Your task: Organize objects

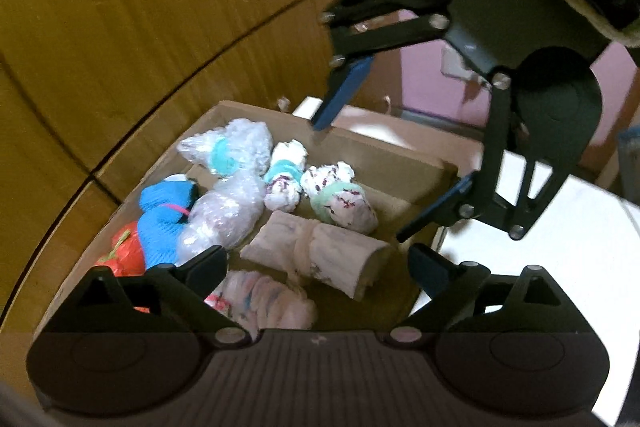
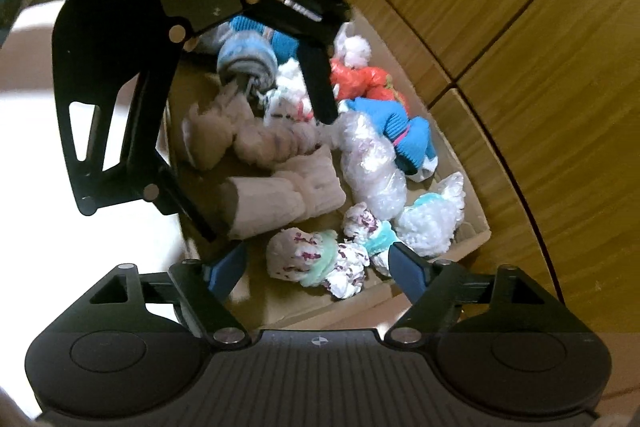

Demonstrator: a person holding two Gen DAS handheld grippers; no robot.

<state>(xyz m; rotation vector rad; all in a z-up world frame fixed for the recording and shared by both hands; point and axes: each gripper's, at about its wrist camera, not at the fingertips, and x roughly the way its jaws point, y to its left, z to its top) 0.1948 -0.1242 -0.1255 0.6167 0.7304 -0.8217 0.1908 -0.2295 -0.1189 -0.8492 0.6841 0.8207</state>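
Left wrist view: open brown cardboard box [image 1: 384, 163] on a white counter [image 1: 520, 251], beside yellow-brown wood panels [image 1: 120, 27].
Left tool [image 1: 316, 263]: angled down over the box, jaws spread wide, nothing between them.
Right tool [image 1: 360, 179]: seen here from the front, hanging over the box's far side, blue pads apart and empty.
Bundles counted here: two white purple-flecked bag bundles with green bands [image 1: 340, 197], one beige rolled cloth tied at its middle [image 1: 320, 251], one blue knitted bundle [image 1: 164, 219], one red plastic bundle [image 1: 126, 253], clear bubble-wrap bundles [image 1: 224, 211], one pale pinkish bundle [image 1: 272, 301] at the near edge.
Only here: pink wall [image 1: 432, 83] behind the counter.
Right wrist view: same box [image 2: 472, 231] from the opposite side.
Right tool, own view [image 2: 320, 269]: pads apart over the flecked bundles [image 2: 316, 259], touching none.
Left tool, seen opposite [image 2: 256, 171]: fingers splayed above the pile.
Only here: blue-and-grey striped sock roll [image 2: 248, 61] and fluffy beige bundles [image 2: 240, 135] at the box's far end.
Seen again: rolled cloth [image 2: 280, 199], blue knit [image 2: 404, 131], red plastic [image 2: 364, 79].
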